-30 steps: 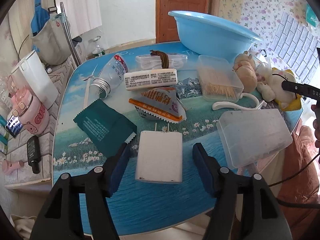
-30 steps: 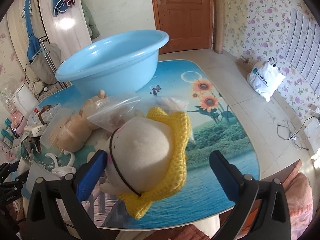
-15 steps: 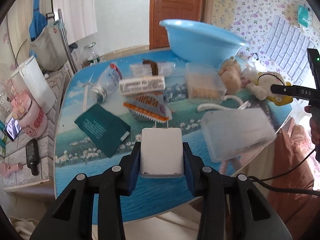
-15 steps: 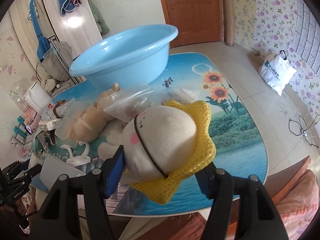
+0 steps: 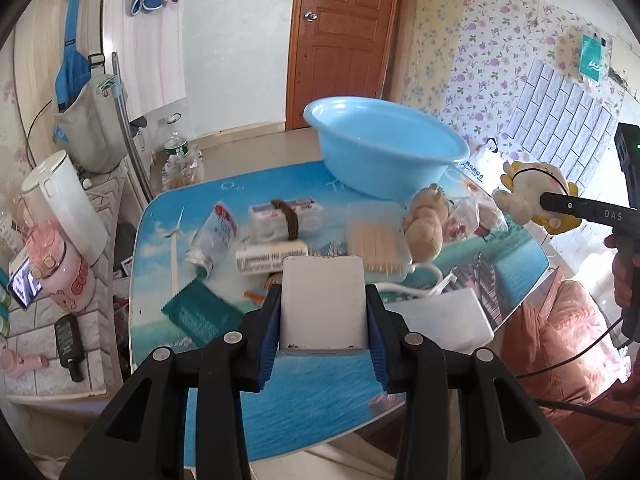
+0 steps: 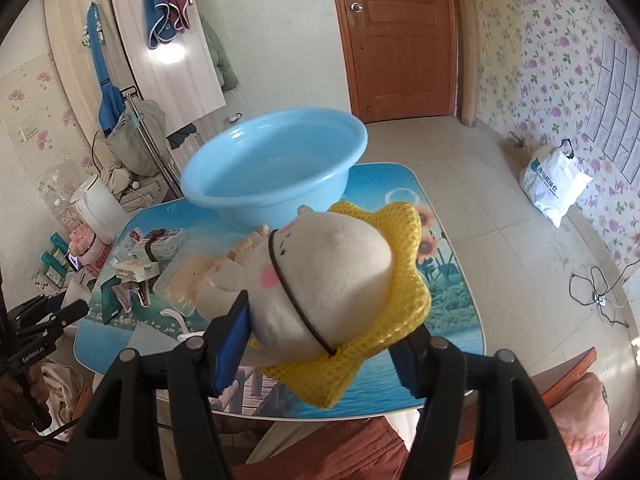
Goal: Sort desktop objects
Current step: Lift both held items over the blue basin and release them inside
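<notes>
I have the left gripper (image 5: 323, 312) pinching a flat white box (image 5: 323, 300) by its two side edges, held in the air in front of the blue basin (image 5: 384, 152). The right gripper (image 6: 320, 344) squeezes a plush toy (image 6: 320, 276) with a yellow mesh collar, also off the table (image 6: 448, 300) and just in front of the basin. Both sets of jaws have just closed onto these things.

My worries: the box is smooth and gripped only near its lower end, so a quick swing could let it pivot or slide out. The plush is soft and bulges past the pads; I judge it could squirm loose or its collar could snag the basin rim.

The basin looks empty. In front of it, a clear tub (image 5: 376, 240) holds what look like toothpicks, and another clear box (image 5: 286, 216) bound by a dark band sits to its left; its contents I cannot tell.
</notes>
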Tool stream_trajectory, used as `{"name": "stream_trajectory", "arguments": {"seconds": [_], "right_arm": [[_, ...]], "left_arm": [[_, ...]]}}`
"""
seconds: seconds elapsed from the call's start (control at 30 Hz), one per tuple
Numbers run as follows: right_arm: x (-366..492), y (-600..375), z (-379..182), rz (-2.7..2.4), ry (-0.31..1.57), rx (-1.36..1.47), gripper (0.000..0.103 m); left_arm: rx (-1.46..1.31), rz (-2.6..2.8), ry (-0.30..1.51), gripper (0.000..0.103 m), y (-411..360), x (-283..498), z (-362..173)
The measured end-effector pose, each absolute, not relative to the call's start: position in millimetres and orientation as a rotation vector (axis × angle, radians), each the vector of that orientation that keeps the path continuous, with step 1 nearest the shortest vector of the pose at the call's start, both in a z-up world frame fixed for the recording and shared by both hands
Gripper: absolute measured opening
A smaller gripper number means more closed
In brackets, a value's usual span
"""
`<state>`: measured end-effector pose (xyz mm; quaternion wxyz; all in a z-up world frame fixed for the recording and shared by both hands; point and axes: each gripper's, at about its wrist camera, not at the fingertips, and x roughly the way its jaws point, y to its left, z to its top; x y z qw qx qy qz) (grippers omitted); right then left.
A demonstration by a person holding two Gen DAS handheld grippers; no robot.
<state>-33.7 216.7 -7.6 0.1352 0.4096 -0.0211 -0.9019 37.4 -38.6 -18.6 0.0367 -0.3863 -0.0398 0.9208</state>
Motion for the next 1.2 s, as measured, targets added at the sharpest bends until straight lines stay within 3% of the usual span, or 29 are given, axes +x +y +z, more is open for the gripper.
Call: {"name": "stream_trajectory", "arguments": {"seconds": [0.53,1.2], "right_arm": [[-73.5,217.1,27.4,-2.677,-0.159,1.008,0.061],[-131.9,175.8,-6.6,-2.556,-0.110,1.035,0.061]], "left_arm": [[-1.129,2.803,-0.084,0.038,-38.9,-16.9,8.3],[-1.075,2.690,-0.012,0.038,9.3,-115.4,18.6]]}}
